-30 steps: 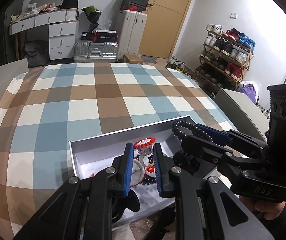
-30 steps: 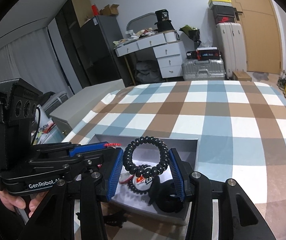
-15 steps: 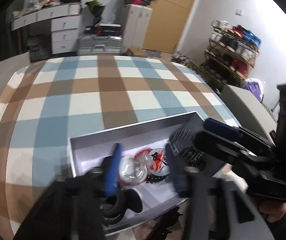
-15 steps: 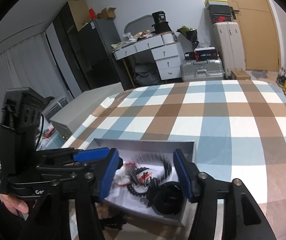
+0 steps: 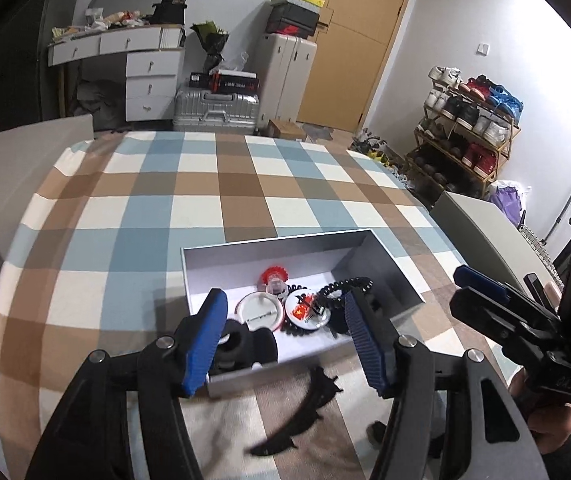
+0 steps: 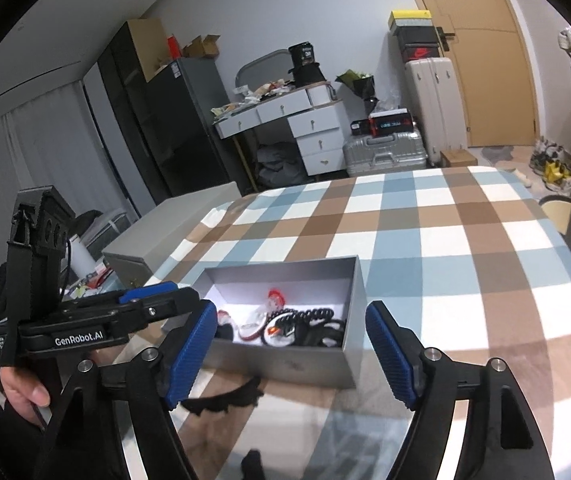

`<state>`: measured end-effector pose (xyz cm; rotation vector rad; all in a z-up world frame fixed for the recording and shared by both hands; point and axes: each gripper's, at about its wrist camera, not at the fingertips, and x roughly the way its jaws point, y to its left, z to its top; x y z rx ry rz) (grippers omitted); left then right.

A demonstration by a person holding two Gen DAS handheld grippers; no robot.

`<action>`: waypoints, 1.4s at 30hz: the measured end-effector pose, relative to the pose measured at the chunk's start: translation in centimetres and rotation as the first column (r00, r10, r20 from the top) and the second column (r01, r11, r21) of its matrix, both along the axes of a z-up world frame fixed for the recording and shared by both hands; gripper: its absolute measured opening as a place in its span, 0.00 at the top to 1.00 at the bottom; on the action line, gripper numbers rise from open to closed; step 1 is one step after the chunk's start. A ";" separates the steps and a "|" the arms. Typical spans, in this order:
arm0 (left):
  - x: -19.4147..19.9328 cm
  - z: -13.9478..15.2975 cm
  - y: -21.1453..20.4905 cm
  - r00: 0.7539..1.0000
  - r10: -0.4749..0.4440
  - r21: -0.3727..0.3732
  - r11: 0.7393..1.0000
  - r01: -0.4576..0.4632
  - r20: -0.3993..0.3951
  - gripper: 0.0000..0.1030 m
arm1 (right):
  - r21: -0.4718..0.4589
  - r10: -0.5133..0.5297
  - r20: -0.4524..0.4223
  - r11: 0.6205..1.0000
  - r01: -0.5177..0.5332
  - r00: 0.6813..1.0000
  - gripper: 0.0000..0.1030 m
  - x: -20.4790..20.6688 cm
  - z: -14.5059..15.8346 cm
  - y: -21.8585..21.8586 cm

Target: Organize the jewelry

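while both hand-held tools hover at the bottom of their frames, a grey open box (image 5: 381,264) sits low in the centre on a blue, brown and white checked bedspread (image 5: 213,200). the left gripper (image 5: 285,340) has its 2 blue jaws apart, having just been opening, with nothing pressed between them. the right gripper (image 6: 289,354) also stands wide apart, just opened, its jaws framing the box without touching it. inside the box lie a black coiled bracelet (image 5: 341,288), 2 round badges (image 5: 281,310) and a small red-topped charm (image 5: 273,276). a black spiky hair clip (image 5: 305,408) lies on the bedspread just below the box.
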<state>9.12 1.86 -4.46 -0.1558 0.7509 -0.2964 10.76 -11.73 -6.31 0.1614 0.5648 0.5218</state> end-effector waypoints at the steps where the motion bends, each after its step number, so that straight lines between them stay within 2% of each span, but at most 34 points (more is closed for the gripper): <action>1: -0.3 0.2 0.0 1.000 0.002 0.000 1.000 -0.002 0.006 0.46 | -0.006 -0.002 0.005 1.000 0.002 1.000 0.23 -0.5 0.2 0.0; 3: -1.0 0.6 0.0 1.000 0.008 -0.001 1.000 -0.008 0.016 0.45 | -0.015 -0.003 0.015 1.000 0.003 1.000 0.22 -1.4 0.5 -0.1; 5: -1.6 0.9 0.1 0.999 0.020 -0.004 1.000 -0.020 0.028 0.37 | -0.019 -0.003 0.035 1.000 0.004 0.999 0.20 -2.7 1.0 -0.1; 10: -3.2 1.4 0.4 0.996 0.058 0.005 0.998 -0.059 0.070 0.29 | -0.037 0.009 0.080 0.999 -0.006 0.997 0.15 -5.4 1.7 0.1; 14: -4.5 1.2 1.1 0.989 0.111 0.019 0.993 -0.113 0.094 0.20 | -0.056 0.028 0.084 0.998 -0.023 0.996 0.09 -7.2 1.6 0.4; 21: -6.5 -0.2 1.9 0.982 0.168 0.048 0.984 -0.172 0.084 0.12 | -0.115 0.043 0.035 0.993 -0.039 0.998 0.06 -8.7 -0.4 1.1; 24: -7.7 -1.1 2.2 0.979 0.187 0.056 0.980 -0.192 0.085 0.01 | -0.162 0.057 0.004 0.985 -0.056 0.998 0.06 -9.0 -1.8 1.6; 30: -9.1 -3.4 2.8 0.979 0.203 0.087 0.975 -0.205 0.032 0.01 | -0.236 0.065 -0.098 0.968 -0.087 0.993 0.07 -8.9 -5.0 2.9; 34: -9.6 -4.2 3.9 0.974 0.226 0.087 0.970 -0.226 0.001 0.01 | -0.260 0.058 -0.120 0.962 -0.087 0.991 0.09 -8.6 -6.1 3.1; 37: -9.8 -4.8 4.6 0.972 0.231 0.066 0.971 -0.228 -0.040 0.01 | -0.272 0.044 -0.130 0.959 -0.078 0.991 0.18 -8.3 -6.5 3.0; 39: -9.9 -5.3 4.9 0.972 0.227 0.060 0.973 -0.223 -0.066 0.01 | -0.292 0.038 -0.143 0.953 -0.079 0.989 0.34 -8.0 -6.9 3.1; 42: -10.0 -5.5 5.0 0.973 0.219 0.061 0.975 -0.214 -0.075 0.01 | -0.336 0.046 -0.156 0.937 -0.097 0.987 0.54 -7.8 -7.4 3.5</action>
